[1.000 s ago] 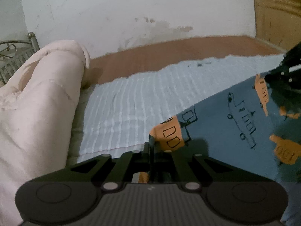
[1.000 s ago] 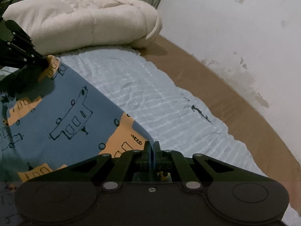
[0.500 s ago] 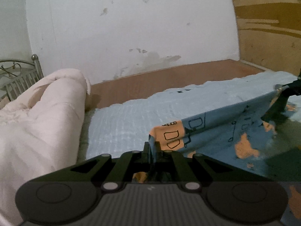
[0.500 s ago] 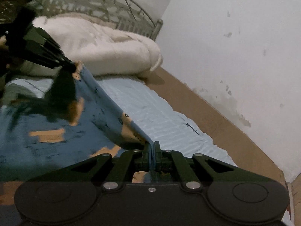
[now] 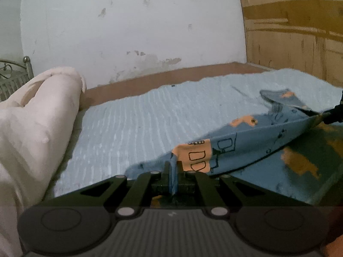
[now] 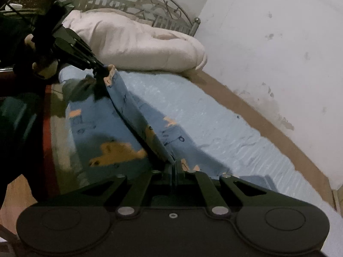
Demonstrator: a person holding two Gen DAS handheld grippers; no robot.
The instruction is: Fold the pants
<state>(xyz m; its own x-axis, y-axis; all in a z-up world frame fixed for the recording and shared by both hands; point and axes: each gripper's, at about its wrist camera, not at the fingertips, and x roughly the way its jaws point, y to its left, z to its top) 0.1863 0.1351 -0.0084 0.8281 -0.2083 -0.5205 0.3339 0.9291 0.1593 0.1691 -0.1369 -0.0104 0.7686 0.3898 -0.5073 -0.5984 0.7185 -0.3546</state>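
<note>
- One pair of pants [image 5: 246,147], blue with orange patches and dark line drawings, lies on the pale blue sheet [image 5: 150,115] of a single bed.
- Two grippers are in view, each clenched on the same edge of the pants.
- The left gripper [image 5: 173,171] pinches an orange-patched corner of the cloth between its closed jaws; the right wrist view shows it gripping that corner near the white quilt [image 6: 137,40].
- The right gripper [image 6: 174,169] clamps the other end of the edge, which stands up thin between its fingers.
- Between the two grippers the held edge runs taut and raised, while the rest of the pants lies on the sheet beneath and beside it.
- A person's hand [image 6: 40,66] holds the left gripper's handle.
- One metal headboard [image 6: 137,2] stands behind the quilt; no containers are in view.
</note>
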